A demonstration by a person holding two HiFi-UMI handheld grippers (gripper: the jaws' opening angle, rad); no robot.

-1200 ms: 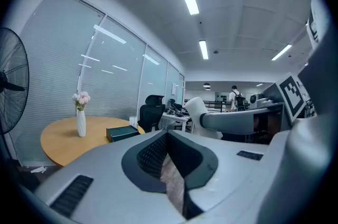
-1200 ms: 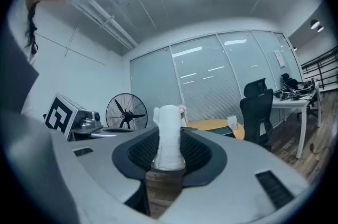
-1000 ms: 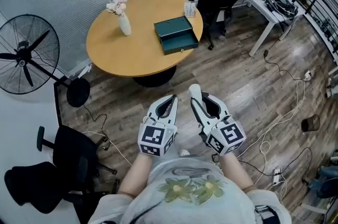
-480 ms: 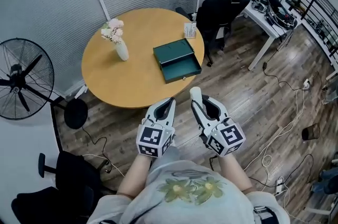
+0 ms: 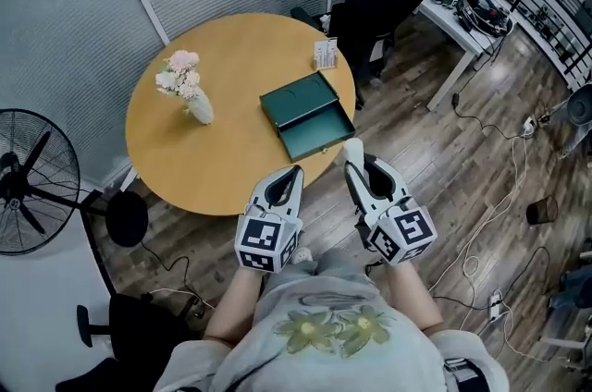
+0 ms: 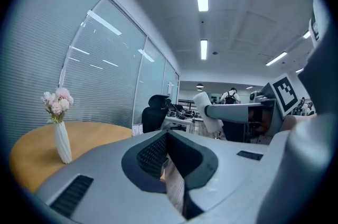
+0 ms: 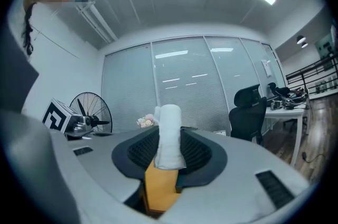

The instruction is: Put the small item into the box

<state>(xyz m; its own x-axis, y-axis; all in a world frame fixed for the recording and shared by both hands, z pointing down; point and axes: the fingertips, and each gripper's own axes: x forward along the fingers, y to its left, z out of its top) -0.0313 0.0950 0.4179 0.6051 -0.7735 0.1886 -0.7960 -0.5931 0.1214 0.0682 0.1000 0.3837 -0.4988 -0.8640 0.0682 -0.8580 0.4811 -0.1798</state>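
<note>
A small white roll point(image 5: 352, 150) stands between the jaws of my right gripper point(image 5: 355, 163), which is shut on it. In the right gripper view the roll point(image 7: 169, 136) rises upright from the dark pads. The green box point(image 5: 296, 100) lies open on the round wooden table point(image 5: 231, 150), just beyond both grippers and a little left of the right one. My left gripper point(image 5: 290, 175) is held beside the right, jaws shut and empty. In the left gripper view the roll point(image 6: 207, 112) shows to the right, past that gripper's point(image 6: 168, 136) closed pads.
A white vase of pink flowers point(image 5: 188, 91) and a small card stand point(image 5: 325, 54) share the table. Black office chairs point(image 5: 365, 11) and a white desk point(image 5: 453, 16) stand behind it. A fan point(image 5: 28, 187) is at the left. Cables point(image 5: 499, 224) trail over the wooden floor on the right.
The table and green box have come nearer and lower in the head view as the person moved toward them. Both grippers keep their pose, and the roll stays held.
</note>
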